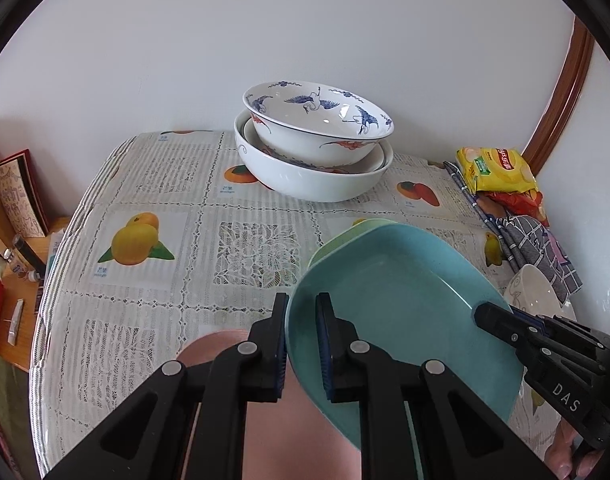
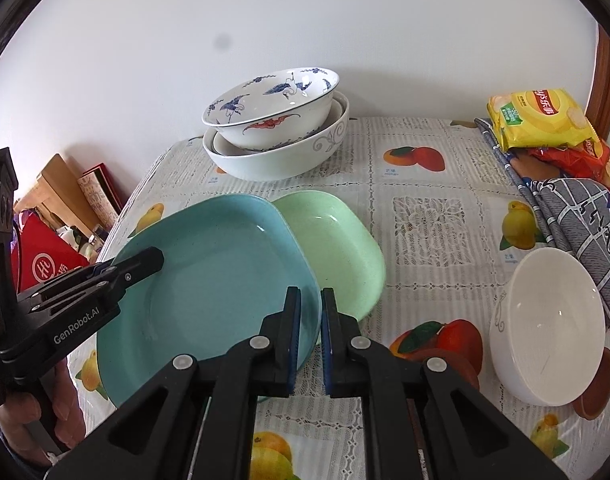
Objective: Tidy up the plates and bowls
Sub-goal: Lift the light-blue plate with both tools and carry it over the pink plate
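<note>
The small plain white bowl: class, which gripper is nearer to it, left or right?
Right. The right gripper grips the blue plate's near edge beside the white bowl; the left gripper clamps the plate's opposite edge, farther away.

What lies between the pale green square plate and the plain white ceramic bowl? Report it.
Only bare fruit-print tablecloth, seen in the right wrist view, separates green plate and white bowl.

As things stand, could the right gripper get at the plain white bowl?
Probably not yet: the right gripper is shut on the blue plate. Otherwise bare tablecloth separates it from the white bowl.
</note>
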